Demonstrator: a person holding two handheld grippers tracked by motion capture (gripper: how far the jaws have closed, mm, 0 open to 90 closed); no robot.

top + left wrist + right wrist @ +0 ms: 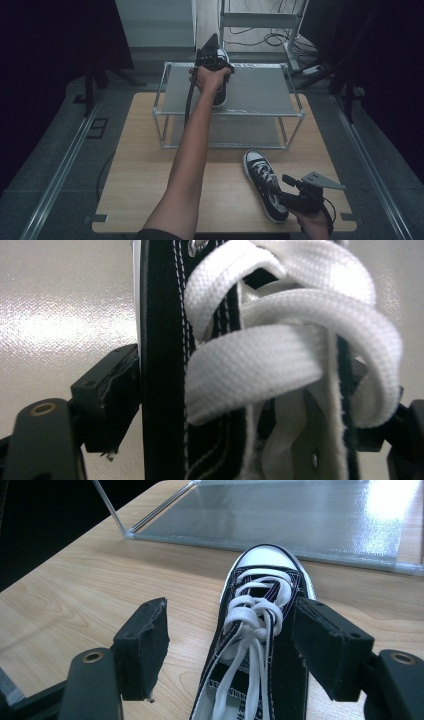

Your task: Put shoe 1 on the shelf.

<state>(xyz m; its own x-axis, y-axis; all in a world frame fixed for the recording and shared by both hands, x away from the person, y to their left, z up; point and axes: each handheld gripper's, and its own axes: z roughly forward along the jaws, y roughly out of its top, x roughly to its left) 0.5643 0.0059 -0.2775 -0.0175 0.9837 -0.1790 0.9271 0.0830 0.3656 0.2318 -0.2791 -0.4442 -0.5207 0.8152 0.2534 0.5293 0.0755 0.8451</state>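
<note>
A black sneaker with white laces (pixel 221 98) stands on the top shelf of a metal rack (pixel 260 90). My left gripper (pixel 212 60) comes down on it from above. In the left gripper view the left gripper (pixel 250 400) is shut on that sneaker (pixel 160 340), its pads pressing the black canvas on either side of the laces (pixel 280 355). A matching second sneaker (pixel 261 179) lies on the wooden table (pixel 145 170) at the front right, toe towards the rack. My right gripper (pixel 283 191) is open astride its laced upper (pixel 260 625); one pad (pixel 142 640) stands clear of the canvas.
The rack has a lower shelf (pixel 245 132) just above the table, seen close ahead as a grey panel (pixel 300 515). Bare wood lies left of the table's sneaker (pixel 100 595). Cables (pixel 260 37) trail on the floor behind the rack.
</note>
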